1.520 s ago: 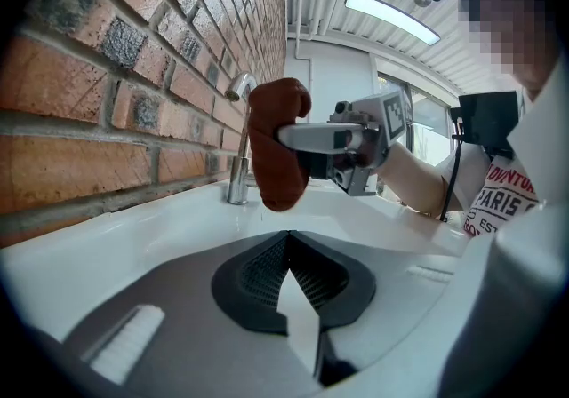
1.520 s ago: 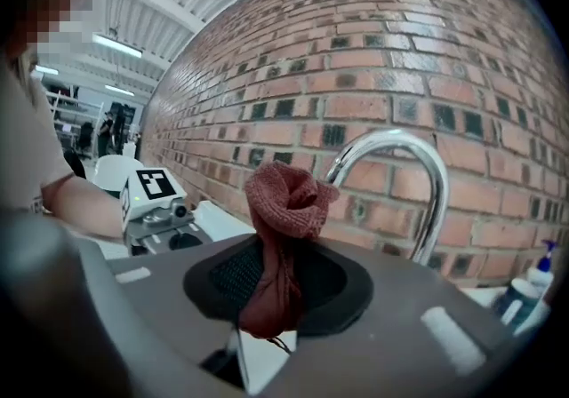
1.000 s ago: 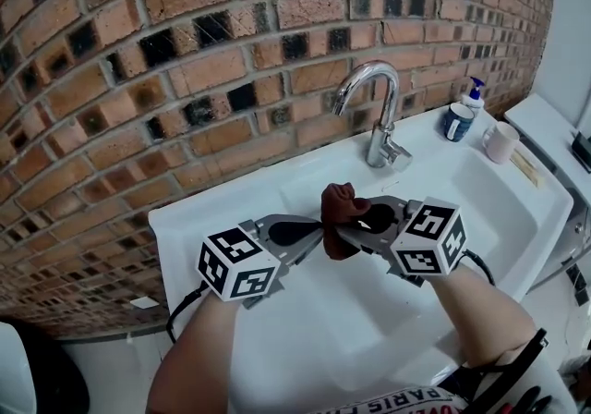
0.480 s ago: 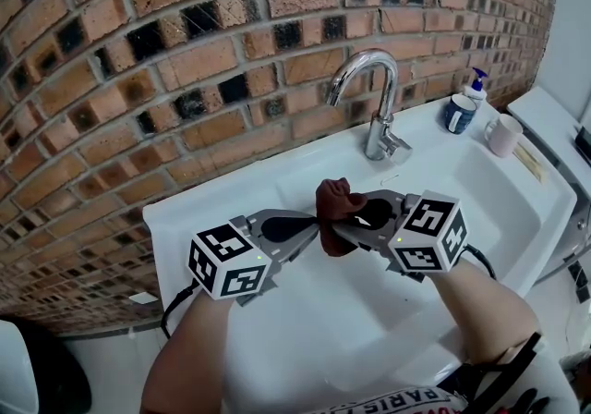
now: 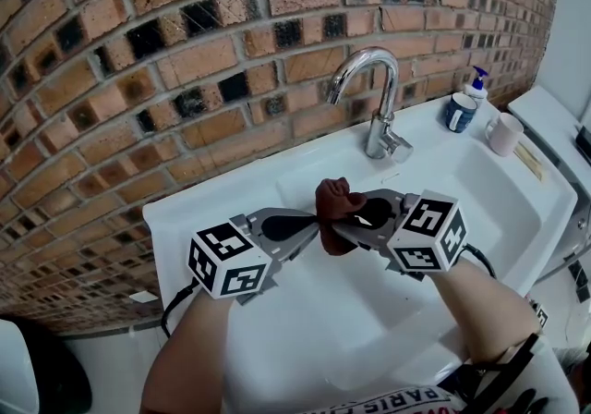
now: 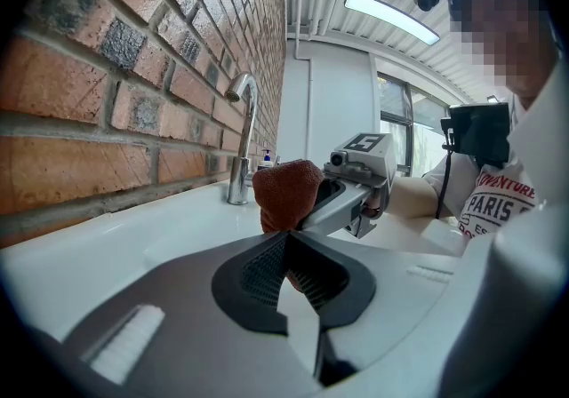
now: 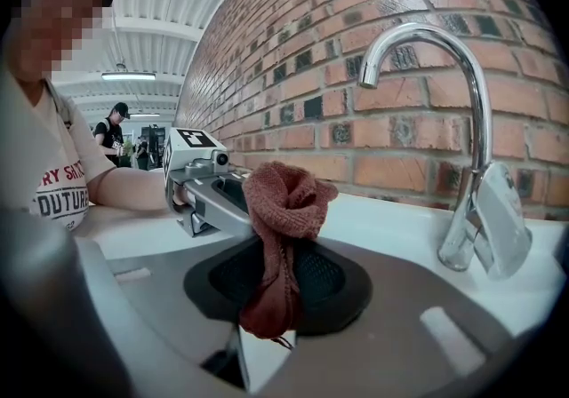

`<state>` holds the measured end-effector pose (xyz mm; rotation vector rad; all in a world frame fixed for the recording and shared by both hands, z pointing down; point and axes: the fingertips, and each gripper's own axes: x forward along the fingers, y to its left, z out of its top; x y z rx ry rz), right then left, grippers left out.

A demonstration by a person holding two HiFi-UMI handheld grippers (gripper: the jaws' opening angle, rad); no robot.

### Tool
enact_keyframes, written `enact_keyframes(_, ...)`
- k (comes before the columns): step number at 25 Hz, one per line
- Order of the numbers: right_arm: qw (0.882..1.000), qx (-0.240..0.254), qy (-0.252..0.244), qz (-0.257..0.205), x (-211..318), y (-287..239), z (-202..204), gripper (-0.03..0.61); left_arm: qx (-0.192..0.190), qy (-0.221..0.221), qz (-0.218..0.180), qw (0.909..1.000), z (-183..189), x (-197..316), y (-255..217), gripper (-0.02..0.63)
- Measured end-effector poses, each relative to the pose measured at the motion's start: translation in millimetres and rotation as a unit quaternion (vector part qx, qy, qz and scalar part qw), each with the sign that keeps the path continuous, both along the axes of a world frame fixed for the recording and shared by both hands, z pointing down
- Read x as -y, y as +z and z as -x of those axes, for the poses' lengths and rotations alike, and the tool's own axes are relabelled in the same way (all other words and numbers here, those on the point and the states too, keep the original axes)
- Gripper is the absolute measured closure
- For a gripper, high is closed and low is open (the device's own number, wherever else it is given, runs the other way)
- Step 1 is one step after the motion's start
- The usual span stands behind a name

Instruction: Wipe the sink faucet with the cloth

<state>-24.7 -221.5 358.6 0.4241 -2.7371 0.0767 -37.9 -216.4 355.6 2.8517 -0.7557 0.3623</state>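
Note:
A bunched reddish-brown cloth [image 5: 334, 207] hangs over the white sink basin [image 5: 480, 190], in front of the chrome gooseneck faucet [image 5: 377, 103]. My left gripper [image 5: 319, 230] comes in from the left, shut on the cloth's lower part. My right gripper [image 5: 338, 228] meets it from the right, also shut on the cloth. In the left gripper view the cloth [image 6: 286, 195] bulges just past the closed jaws, with the faucet [image 6: 241, 143] further back. In the right gripper view the cloth [image 7: 283, 205] runs down between the jaws and the faucet [image 7: 473, 130] stands to the right, untouched.
A brick wall [image 5: 185, 52] rises directly behind the sink. On the back right ledge stand a blue mug [image 5: 457, 117], a pale mug [image 5: 501, 138] and a soap pump bottle [image 5: 475, 89]. A second person stands far off in the right gripper view.
Both grippers keep their hold on the cloth at the same spot over the basin. Only the head view has shifted slightly since a second ago.

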Motion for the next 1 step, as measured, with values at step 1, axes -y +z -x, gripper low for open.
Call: enact_keyframes(1, 1.0, -0.001, 0.0, -0.001, 0.1, 0.1, 0.2, 0.488, 0.0, 0.0, 0.0, 1.0, 0.1, 0.1, 0.0, 0.607)
